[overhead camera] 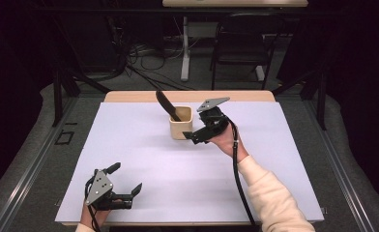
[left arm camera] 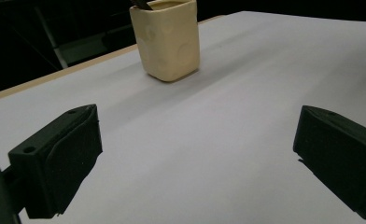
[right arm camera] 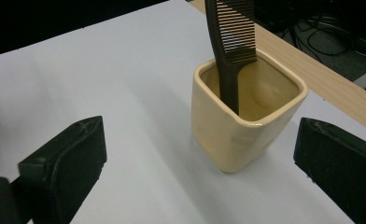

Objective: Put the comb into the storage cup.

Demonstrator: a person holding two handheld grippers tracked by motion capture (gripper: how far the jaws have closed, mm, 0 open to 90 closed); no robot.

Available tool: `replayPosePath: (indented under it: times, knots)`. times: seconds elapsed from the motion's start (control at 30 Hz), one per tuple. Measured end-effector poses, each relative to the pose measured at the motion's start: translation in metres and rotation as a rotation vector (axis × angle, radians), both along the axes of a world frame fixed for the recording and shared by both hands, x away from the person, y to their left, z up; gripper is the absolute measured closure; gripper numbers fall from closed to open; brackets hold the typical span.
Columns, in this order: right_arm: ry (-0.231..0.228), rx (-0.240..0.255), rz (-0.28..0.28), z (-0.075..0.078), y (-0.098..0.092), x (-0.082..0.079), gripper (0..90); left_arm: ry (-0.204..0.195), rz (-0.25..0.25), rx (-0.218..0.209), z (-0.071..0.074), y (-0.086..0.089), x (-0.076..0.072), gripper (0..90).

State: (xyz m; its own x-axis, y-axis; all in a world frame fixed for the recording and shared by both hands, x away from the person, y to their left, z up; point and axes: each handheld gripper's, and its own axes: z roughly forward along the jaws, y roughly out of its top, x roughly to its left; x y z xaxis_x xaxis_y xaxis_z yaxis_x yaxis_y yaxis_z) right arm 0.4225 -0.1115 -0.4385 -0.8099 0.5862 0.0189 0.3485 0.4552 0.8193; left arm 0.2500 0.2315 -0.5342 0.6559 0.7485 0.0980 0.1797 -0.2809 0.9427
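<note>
While the right gripper [overhead camera: 193, 137] hangs just beside the cream cup [overhead camera: 181, 123], its jaws stand wide apart with nothing pressed between them; in the right gripper view the cup [right arm camera: 239, 133] sits ahead of the two black jaws, nearer the right-hand one, and neither jaw touches it. A dark comb [right arm camera: 231, 42] stands in the cup, handle down and teeth up, leaning against the rim at the far side; from the high view the comb [overhead camera: 166, 103] tilts up and away to the left of the cup. The cup is squarish, glossy and upright, resting on the white surface [overhead camera: 144, 159] toward its far middle, close to the wooden edge [right arm camera: 312, 74] that runs along the far side. The hand holding the right gripper comes from a pale sleeve [overhead camera: 269, 198] at the lower right, with a black cable trailing back along the forearm.

Near the front left corner of the surface rests the left gripper [overhead camera: 124, 180], well apart from the cup, its jaws likewise spread wide and empty. In the left gripper view the two jaws frame bare white surface [left arm camera: 209, 140], and the cup [left arm camera: 168, 42] stands farther off toward the top of the view.

Beyond the surface lie a dark floor with cables [overhead camera: 144, 58], a table leg and a black chair [overhead camera: 240, 43].
</note>
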Motion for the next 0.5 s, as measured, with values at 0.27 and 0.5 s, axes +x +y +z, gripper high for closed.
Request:
replayPosePath:
  times: [0.27, 0.5]
  knots:
    - [0.003, 0.002, 0.005, -0.001, -0.011, -0.013, 0.9, -0.002, -0.001, 0.002, 0.000, 0.000, 0.000, 1.1]
    - [0.001, 0.006, 0.012, -0.003, -0.018, -0.023, 0.2, 0.001, 0.001, 0.000, 0.000, 0.000, 0.000, 1.1]
